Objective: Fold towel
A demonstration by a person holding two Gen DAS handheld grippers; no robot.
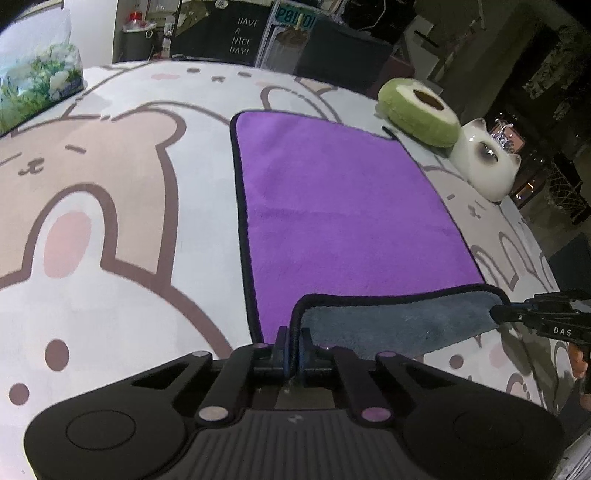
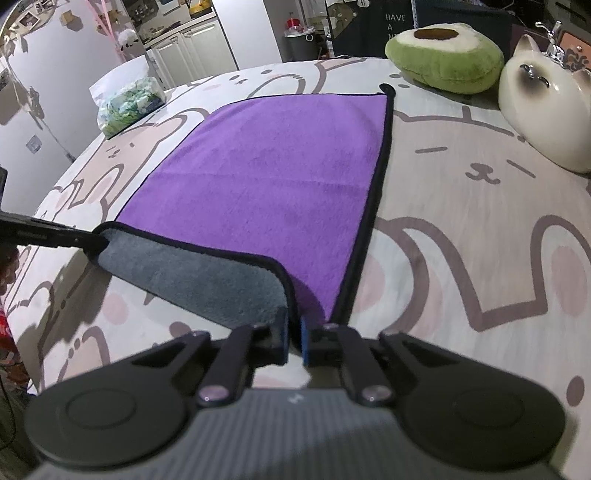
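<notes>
Pinching the purple towel (image 1: 343,206)'s lifted near corners, left hand-held gripper (image 1: 293,347) and right hand-held gripper (image 2: 294,343), grey underside up.

- A worktop (image 2: 461,177) is covered by a cloth with drawn bunnies and bears.
- A green avocado plush (image 2: 443,61) is set at the far side.
- A white cat figure (image 2: 546,110) is placed just beside the plush.
- A tissue pack (image 2: 127,101) with a flower print is seen near the far left edge.
- A black sign (image 1: 242,35) with "HAVE A NICE DAY!" is seen behind the worktop.
</notes>
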